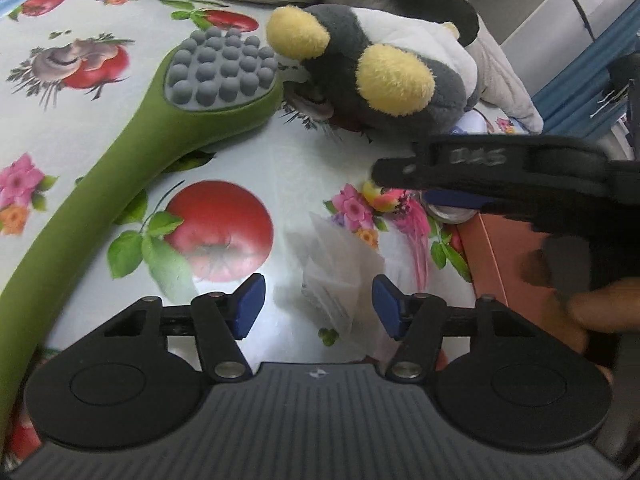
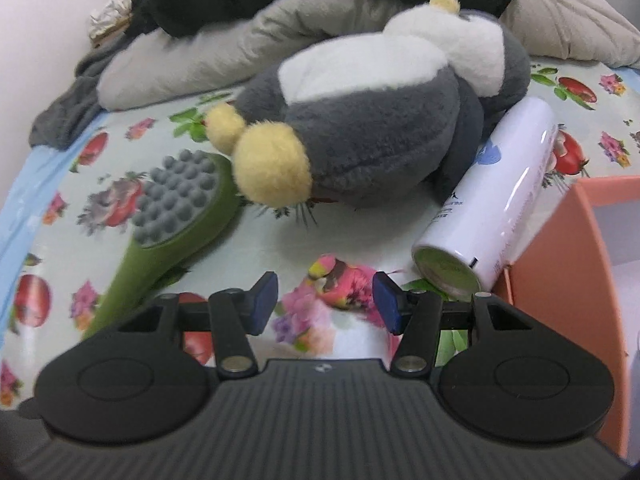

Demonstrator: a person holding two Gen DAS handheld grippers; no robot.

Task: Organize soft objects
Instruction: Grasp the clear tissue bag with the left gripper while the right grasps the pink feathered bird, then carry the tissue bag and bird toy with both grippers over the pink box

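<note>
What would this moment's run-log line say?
left claw: open, empty | right claw: open, empty | plush toy: lying on tablecloth, ungrasped | orange box: right

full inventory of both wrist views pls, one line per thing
plush toy: 1, grey, white and yellow, lying at the back of the cloth
massager: 1, green with grey nubs, left of the plush toy
spray can: 1, white, lying on its side right of the plush toy
box: 1, orange, far right
tissue: 1, white, crumpled, front centre
pillow: 1, beige, behind the plush toy
tablecloth: 1, fruit and flower print, under everything
left hand-held gripper: 1, black with blue pads, open
right hand-held gripper: 1, black with blue pads, open
</note>
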